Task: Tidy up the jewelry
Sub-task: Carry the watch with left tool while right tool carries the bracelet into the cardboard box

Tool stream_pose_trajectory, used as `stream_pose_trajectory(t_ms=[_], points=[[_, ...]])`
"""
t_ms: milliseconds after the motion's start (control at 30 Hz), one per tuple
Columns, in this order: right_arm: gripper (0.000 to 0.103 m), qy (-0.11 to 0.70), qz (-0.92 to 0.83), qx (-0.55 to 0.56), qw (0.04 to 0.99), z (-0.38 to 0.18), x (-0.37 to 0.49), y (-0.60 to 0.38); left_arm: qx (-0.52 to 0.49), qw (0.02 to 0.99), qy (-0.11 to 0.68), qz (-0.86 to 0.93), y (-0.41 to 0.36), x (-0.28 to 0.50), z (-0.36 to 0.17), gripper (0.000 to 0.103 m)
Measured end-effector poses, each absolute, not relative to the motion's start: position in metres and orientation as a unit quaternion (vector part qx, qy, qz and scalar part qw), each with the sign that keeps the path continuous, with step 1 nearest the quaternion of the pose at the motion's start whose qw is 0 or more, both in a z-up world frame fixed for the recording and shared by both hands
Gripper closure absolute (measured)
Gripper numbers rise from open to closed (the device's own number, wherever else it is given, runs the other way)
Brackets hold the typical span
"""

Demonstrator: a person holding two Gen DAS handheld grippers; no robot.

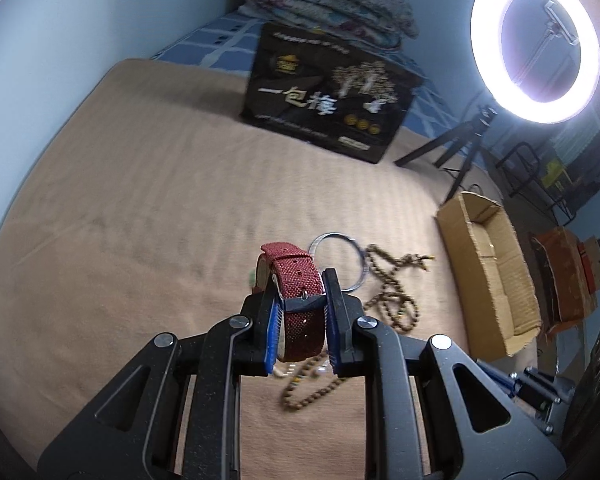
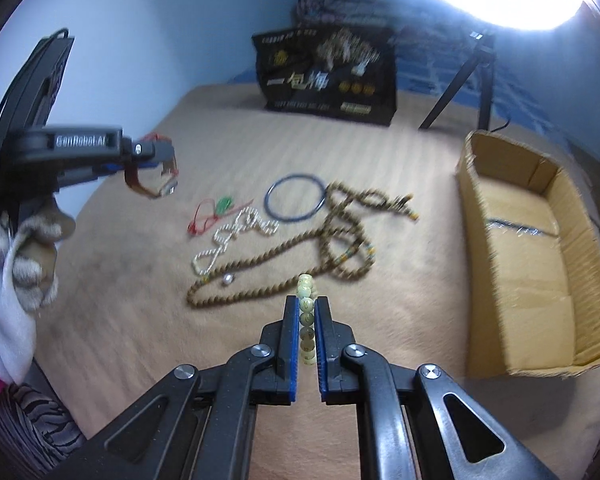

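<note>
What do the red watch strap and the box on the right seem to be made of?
The red watch strap looks like woven fabric: a coarse matte weave shows, with a shiny metal buckle. The box looks like plain brown cardboard: matte, with ragged flap edges.

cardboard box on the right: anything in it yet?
Empty of jewelry, as far as visible. The cardboard box lies open-topped, and only its bare taped floor shows; the near inside corner is hidden.

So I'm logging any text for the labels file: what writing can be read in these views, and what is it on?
"GenRobot.AI": on the side of the left gripper, seen from the right wrist.
"一包棒", or close to it; the last character is unclear: large white characters on the black bag.
The bag's smaller lines and gold badges: too blurred to read.
The cardboard box: no writing visible.
</note>
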State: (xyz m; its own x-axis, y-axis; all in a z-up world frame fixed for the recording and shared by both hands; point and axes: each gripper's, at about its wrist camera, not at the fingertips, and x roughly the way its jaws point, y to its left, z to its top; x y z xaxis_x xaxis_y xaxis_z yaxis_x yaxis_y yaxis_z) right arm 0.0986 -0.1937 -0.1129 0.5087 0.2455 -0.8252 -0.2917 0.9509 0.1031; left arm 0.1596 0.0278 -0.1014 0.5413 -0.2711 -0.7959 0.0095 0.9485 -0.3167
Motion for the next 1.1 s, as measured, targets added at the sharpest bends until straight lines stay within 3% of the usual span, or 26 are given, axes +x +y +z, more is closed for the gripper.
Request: stream_pose_trajectory(t_ms=[533,1100], points=[[0.098,0.415,0.062,0.027,0.907,-0.06,0.119,-0.284,-0.088,0.864,0.463,-0.178,-0.078,0.166,-0.083,0.086],[0.098,0.433,-0.018,0.049,0.9,-0.071,0.128,-0.359,-0.042,0.855,0.453,-0.249,-0.201,0.2,-0.082,0.086]])
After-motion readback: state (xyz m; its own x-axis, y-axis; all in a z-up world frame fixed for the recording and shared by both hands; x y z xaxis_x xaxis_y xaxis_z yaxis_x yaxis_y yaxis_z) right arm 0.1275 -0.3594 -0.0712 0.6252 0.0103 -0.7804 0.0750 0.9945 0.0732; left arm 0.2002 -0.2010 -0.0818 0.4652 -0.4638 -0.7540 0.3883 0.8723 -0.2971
